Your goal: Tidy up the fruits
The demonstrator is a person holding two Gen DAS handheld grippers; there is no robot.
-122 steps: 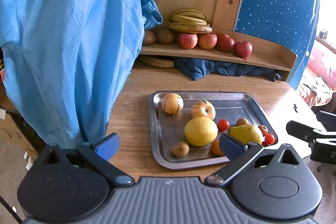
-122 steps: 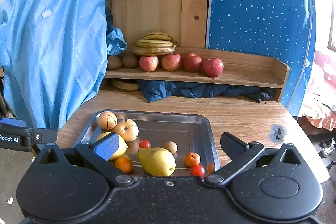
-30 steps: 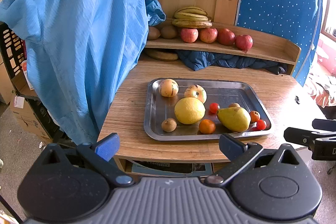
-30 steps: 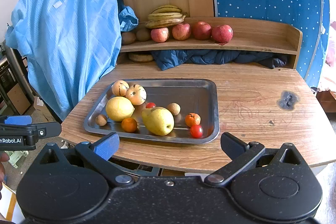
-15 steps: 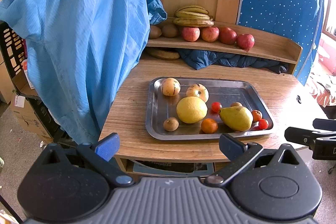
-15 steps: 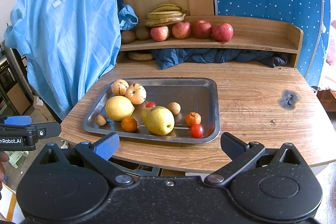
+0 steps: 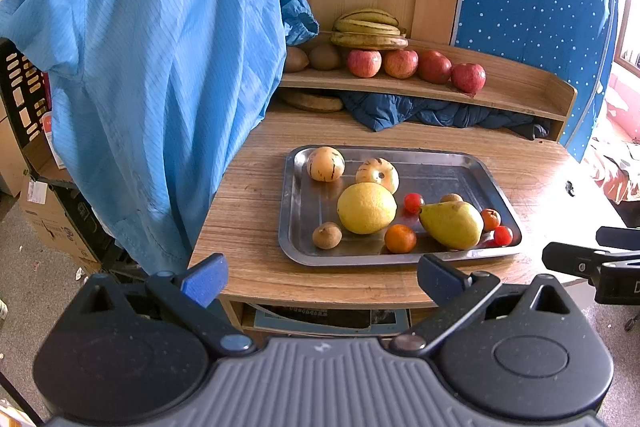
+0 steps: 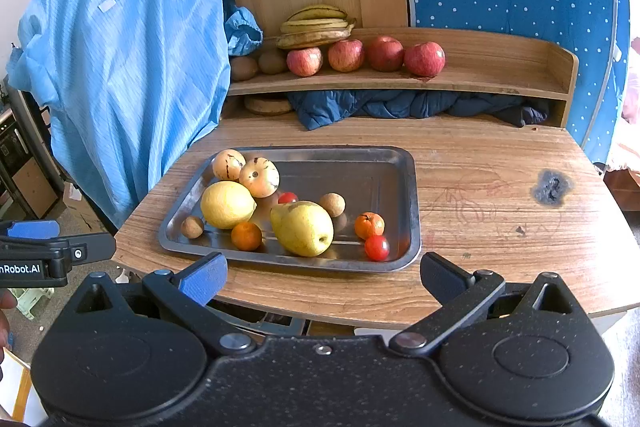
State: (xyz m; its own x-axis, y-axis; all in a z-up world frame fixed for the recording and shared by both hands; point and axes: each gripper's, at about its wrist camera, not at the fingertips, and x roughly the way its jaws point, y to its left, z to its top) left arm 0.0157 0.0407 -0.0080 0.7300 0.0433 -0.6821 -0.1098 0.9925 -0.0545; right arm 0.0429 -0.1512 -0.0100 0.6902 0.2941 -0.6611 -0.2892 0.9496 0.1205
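A: Where does the fruit lie?

B: Take the metal tray (image 8: pixel 404 163) as the landmark. On it sit a lemon (image 8: pixel 227 203), a pear (image 8: pixel 303 228), two striped pale melons (image 8: pixel 259 177), small oranges (image 8: pixel 369 225), cherry tomatoes (image 8: pixel 377 247) and little brown fruits (image 8: pixel 331 204), all mixed. Behind the tray, on the wooden shelf (image 8: pixel 500 75), four apples (image 8: pixel 346 55) stand in a row, bananas (image 8: pixel 314 27) and kiwis (image 8: pixel 272 61) to their left.

A: Why so?

B: My guess is that the shelf groups like with like, while the tray is a jumble. Whether the tray feeds the shelf, or holds what remains, I cannot tell.

A: And the grippers?

B: The left gripper (image 7: pixel 320 275) and the right gripper (image 8: pixel 322 275) both hover off the tray's near edge, jaws spread wide, holding and touching nothing.
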